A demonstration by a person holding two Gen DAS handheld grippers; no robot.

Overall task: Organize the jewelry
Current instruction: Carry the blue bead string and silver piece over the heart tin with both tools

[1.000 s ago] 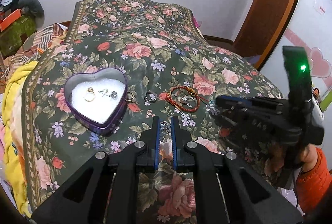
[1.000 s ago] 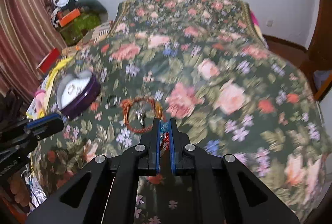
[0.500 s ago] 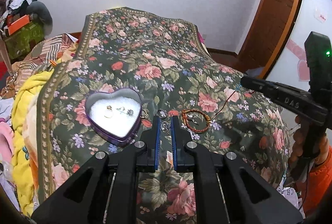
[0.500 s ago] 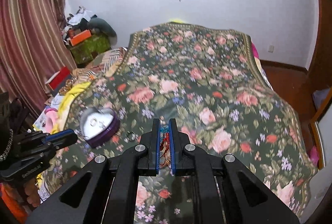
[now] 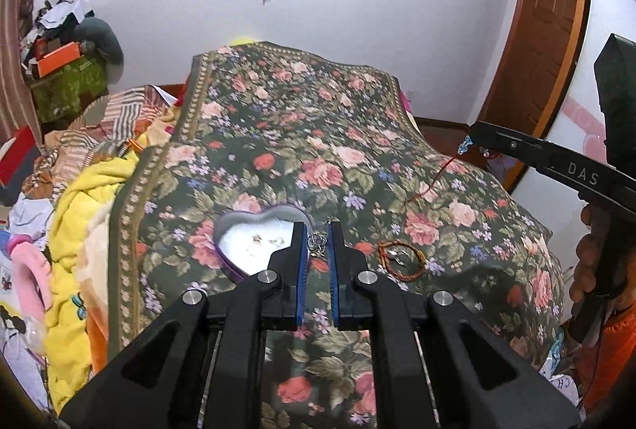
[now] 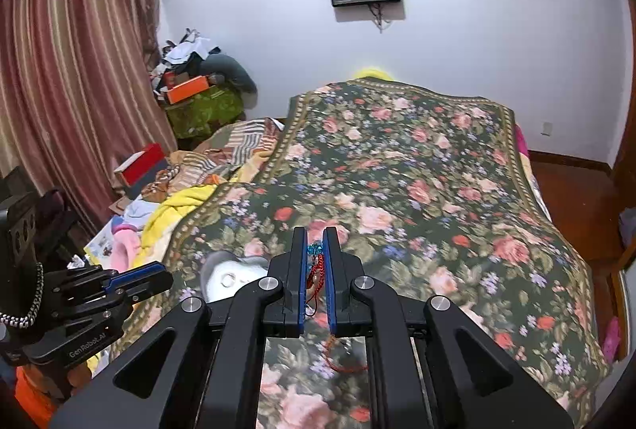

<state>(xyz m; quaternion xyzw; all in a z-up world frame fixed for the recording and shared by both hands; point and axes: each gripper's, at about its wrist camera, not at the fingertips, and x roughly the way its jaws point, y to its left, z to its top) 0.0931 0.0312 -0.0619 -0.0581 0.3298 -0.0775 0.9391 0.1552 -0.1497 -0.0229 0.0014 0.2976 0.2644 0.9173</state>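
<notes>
Left wrist view: the left tongs (image 5: 317,244) are raised above the bed (image 5: 302,134), their blue-lined jaws drawn close on a small silver trinket (image 5: 317,243) pinched near the tips. Below and just left of those tips, the heart-shaped tin (image 5: 254,242) lies on the floral bedspread, its white lining holding a few small pieces, too small to name. To the right of the tips, a braided orange bracelet (image 5: 401,259) rests on the bedspread, apart from the tin. Further right, the right tongs (image 5: 473,134) are held high by a hand (image 5: 592,262), with a thin red cord (image 5: 431,186) trailing from their tip down toward the bedspread.

Right wrist view: the right tongs (image 6: 315,250) are clamped on the red cord (image 6: 316,276), a blue bead cluster (image 6: 315,249) sitting between the jaws near the tips and the cord hanging down behind them. The left tongs (image 6: 159,272) show at lower left, with the tin (image 6: 226,276) partly hidden behind the gripper bodies.
</notes>
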